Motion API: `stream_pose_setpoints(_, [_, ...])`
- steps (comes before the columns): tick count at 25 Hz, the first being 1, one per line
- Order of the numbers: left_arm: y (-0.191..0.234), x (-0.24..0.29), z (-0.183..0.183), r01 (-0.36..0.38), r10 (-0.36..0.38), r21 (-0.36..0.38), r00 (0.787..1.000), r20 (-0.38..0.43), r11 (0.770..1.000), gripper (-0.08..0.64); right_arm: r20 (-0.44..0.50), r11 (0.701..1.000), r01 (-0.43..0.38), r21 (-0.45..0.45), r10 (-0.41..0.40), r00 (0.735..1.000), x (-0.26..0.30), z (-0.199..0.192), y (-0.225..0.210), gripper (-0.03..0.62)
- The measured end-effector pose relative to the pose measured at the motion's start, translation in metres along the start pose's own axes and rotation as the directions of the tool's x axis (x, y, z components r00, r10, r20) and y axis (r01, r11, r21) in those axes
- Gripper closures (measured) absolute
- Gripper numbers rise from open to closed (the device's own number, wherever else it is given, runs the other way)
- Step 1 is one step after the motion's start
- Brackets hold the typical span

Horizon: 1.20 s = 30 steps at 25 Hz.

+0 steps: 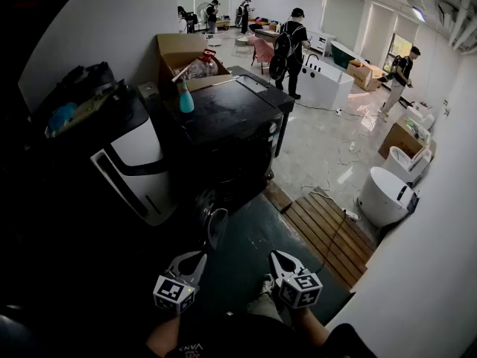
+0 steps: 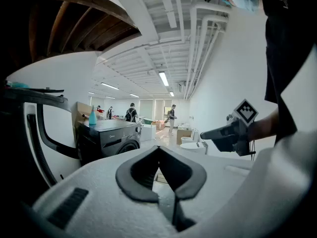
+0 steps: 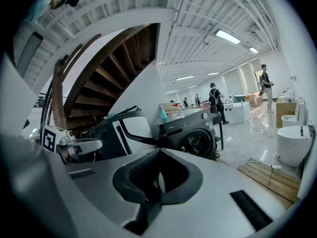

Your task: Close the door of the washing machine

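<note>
The dark front-loading washing machine (image 1: 231, 125) stands in the middle of the head view. Its round door (image 1: 215, 221) hangs open at the machine's front, swung out toward me. My left gripper (image 1: 198, 258) and right gripper (image 1: 277, 258) are low in that view, side by side, short of the door and touching nothing. The left gripper view shows the washing machine (image 2: 113, 137) well beyond the shut left gripper (image 2: 158, 148), with the right gripper (image 2: 228, 133) off to the side. In the right gripper view the washing machine (image 3: 193, 133) lies ahead of the shut, empty right gripper (image 3: 158, 153).
A blue spray bottle (image 1: 185, 99) stands on the washer top, with a cardboard box (image 1: 182, 54) behind. A white-and-black appliance (image 1: 138, 162) sits left of the washer. A wooden pallet (image 1: 328, 233) and a white toilet (image 1: 384, 196) are on the right. People (image 1: 291, 47) stand farther back.
</note>
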State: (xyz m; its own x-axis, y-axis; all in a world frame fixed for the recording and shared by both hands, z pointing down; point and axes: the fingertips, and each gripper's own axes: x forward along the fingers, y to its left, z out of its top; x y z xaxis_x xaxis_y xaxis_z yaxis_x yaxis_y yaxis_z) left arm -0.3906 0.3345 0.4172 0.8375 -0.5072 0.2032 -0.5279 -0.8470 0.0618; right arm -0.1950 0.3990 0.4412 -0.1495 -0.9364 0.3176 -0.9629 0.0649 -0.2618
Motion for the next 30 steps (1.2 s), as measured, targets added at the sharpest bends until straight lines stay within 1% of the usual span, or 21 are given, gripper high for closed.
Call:
stream_pose_setpoints(7, [0.000,0.001,-0.015,-0.016,0.016,-0.013,1.000,-0.003,1.000,0.554,0.011,1.000,-0.006,0.019,0.006,1.000,0.001,-0.007,-0.001,0.595])
stream_pose_setpoints(12, [-0.002,0.003,-0.027,-0.014,0.013,-0.032,1.000,-0.028,0.999,0.552,0.035,0.998,0.012,0.054,-0.014,0.999,-0.001,-0.012,-0.007,0.594])
stream_pose_setpoints(14, [-0.002,0.006,-0.032,-0.010,0.008,-0.040,0.999,-0.043,0.999,0.549,0.034,0.999,0.026,0.042,-0.028,0.999,0.000,-0.017,-0.014,0.590])
stream_pose_setpoints(15, [-0.001,0.008,-0.034,-0.007,0.005,-0.045,0.999,-0.049,0.999,0.546,0.033,0.999,0.032,0.043,-0.034,0.999,0.001,-0.019,-0.017,0.578])
stream_pose_setpoints(18, [0.002,0.017,-0.041,-0.001,-0.004,-0.063,0.997,-0.076,0.998,0.493,0.041,0.997,0.044,0.070,-0.047,0.998,0.003,-0.016,-0.024,0.509])
stream_pose_setpoints(20, [0.005,0.024,-0.047,0.002,-0.009,-0.072,0.995,-0.098,0.997,0.475,0.044,0.996,0.050,0.075,-0.054,0.998,0.006,-0.015,-0.030,0.469])
stream_pose_setpoints(23, [0.011,0.037,-0.061,-0.001,-0.011,-0.091,0.990,-0.139,0.996,0.438,0.029,0.994,0.059,0.088,-0.062,0.998,0.010,-0.016,-0.040,0.446])
stream_pose_setpoints(26, [0.019,0.054,-0.075,-0.005,-0.015,-0.102,0.981,-0.191,0.995,0.391,0.010,0.994,0.068,0.090,-0.069,0.998,0.020,-0.014,-0.055,0.437])
stream_pose_setpoints(30, [0.030,0.084,-0.091,-0.028,-0.004,-0.131,0.970,-0.242,0.991,0.352,-0.022,0.995,0.049,0.089,-0.047,0.999,0.040,-0.007,-0.076,0.433])
